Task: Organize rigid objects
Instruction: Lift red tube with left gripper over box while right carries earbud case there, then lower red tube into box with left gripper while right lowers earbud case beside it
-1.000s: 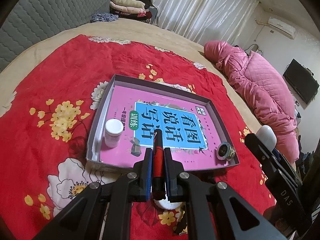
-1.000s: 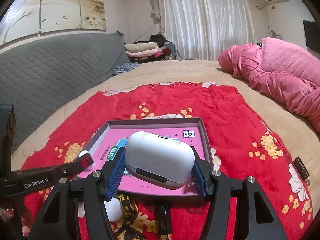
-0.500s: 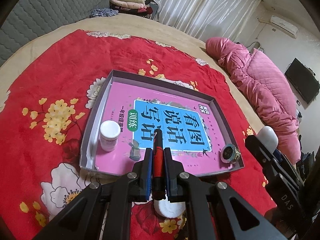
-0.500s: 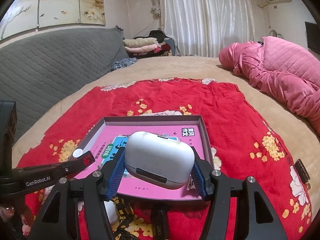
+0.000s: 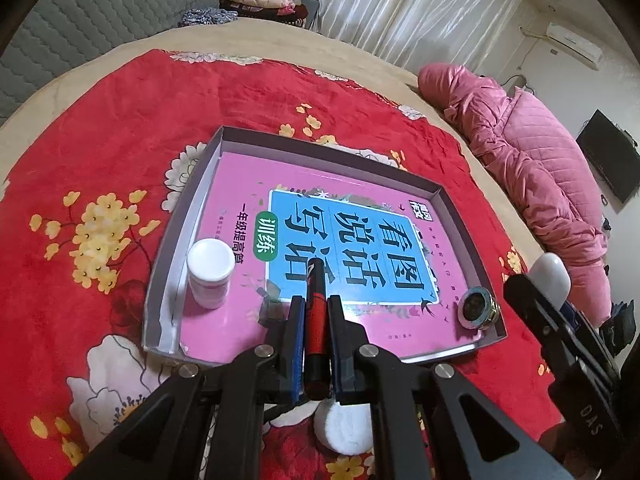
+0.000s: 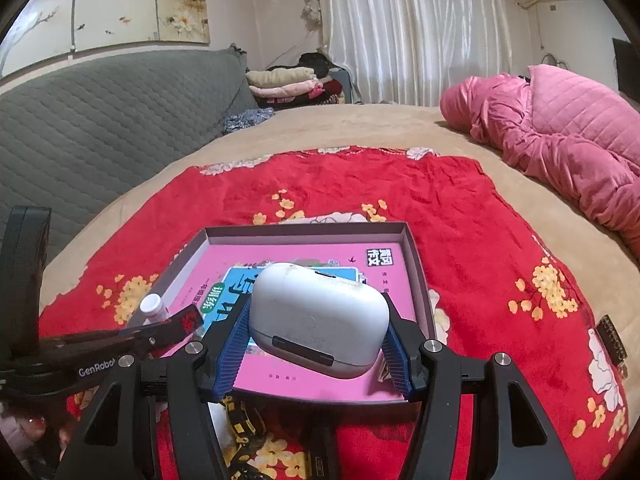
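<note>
My left gripper point(image 5: 314, 312) is shut on a red and black pen point(image 5: 316, 320), held over the near edge of a shallow grey box point(image 5: 328, 149) lined with a pink and blue book point(image 5: 344, 236). In the box stand a white jar point(image 5: 210, 266) at the near left and a round metal object point(image 5: 478, 307) at the near right. My right gripper point(image 6: 316, 340) is shut on a white earbud case point(image 6: 318, 326), held above the box's near edge point(image 6: 304, 396). The left gripper with the pen point(image 6: 180, 322) shows at the left of the right wrist view.
The box lies on a red flowered cloth point(image 5: 120, 120) on a bed. A white round pad point(image 5: 344, 426) lies under my left gripper. A yellow and black item point(image 6: 240, 424) and a dark object point(image 6: 320, 452) lie under my right gripper. A pink quilted bundle point(image 6: 568, 136) lies at the right.
Both grippers have moved forward towards the box, each keeping its hold. The box looks nearer and larger in both views.
</note>
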